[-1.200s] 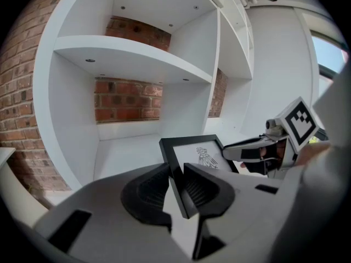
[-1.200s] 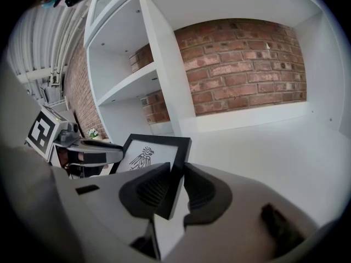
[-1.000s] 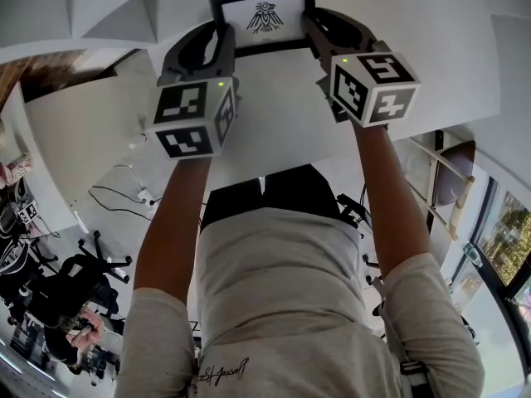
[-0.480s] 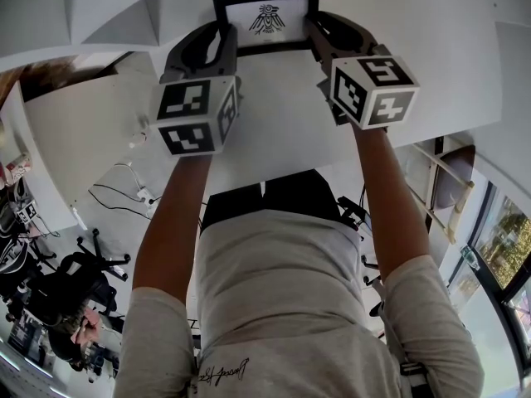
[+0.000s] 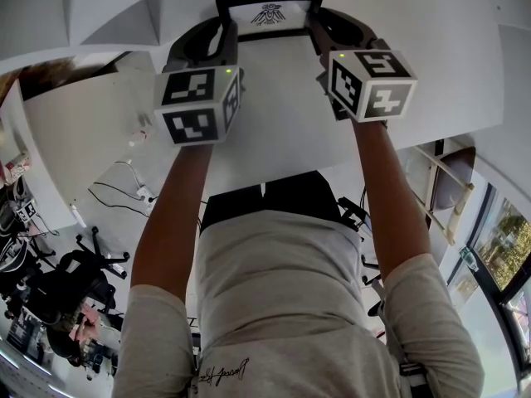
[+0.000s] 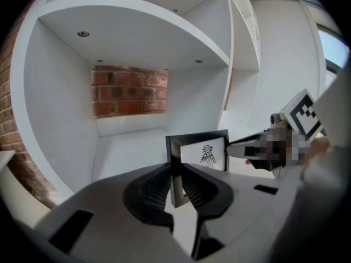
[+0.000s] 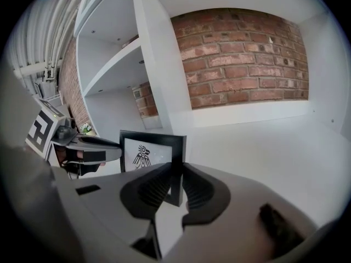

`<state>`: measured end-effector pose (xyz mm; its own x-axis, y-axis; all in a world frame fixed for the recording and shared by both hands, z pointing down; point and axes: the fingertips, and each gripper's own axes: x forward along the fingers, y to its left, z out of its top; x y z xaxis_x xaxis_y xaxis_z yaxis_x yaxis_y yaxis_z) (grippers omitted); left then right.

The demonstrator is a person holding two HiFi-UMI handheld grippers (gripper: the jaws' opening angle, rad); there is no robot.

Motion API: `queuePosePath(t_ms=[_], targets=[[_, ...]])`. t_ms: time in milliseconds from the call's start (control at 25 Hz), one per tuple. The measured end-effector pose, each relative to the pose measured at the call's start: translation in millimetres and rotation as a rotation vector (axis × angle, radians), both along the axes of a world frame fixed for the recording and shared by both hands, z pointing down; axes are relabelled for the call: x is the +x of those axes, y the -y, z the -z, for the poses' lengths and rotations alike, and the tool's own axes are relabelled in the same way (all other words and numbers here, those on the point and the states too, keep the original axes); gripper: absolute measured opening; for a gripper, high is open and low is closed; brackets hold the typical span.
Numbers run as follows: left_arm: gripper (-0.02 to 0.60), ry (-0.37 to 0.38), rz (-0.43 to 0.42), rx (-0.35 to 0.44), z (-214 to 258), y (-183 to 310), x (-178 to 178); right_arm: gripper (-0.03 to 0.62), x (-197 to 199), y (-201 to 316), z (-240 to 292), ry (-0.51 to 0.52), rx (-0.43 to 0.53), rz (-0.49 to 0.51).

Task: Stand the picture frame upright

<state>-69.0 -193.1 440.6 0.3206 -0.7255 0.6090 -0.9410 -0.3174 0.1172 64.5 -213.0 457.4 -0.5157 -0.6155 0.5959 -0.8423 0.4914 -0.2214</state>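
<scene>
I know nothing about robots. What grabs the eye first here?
A black picture frame with a bird emblem stands out, each side edge pinched between the closing jaws of the left gripper and the right gripper. Bold black-and-white marker cubes ride on both grippers, and red brick backs the white shelves.

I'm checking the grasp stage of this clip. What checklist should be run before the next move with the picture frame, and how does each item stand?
1. The picture frame sits between the left gripper jaws, which are closing on its left edge: ok.
2. Its right edge sits between the right gripper jaws, which are also closing: ok.
3. Frame close to upright: ok.
4. Bottom edge resting on the shelf: cannot tell.
5. Shelf space behind the frame free: ok.
</scene>
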Motion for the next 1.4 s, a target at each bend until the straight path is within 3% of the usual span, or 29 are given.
queuePosePath(t_ms=[1400], targets=[[0.066,0.011,0.035,-0.001,-12,11,-2,0.075,-2,10,-3,0.011,0.012,0.003]])
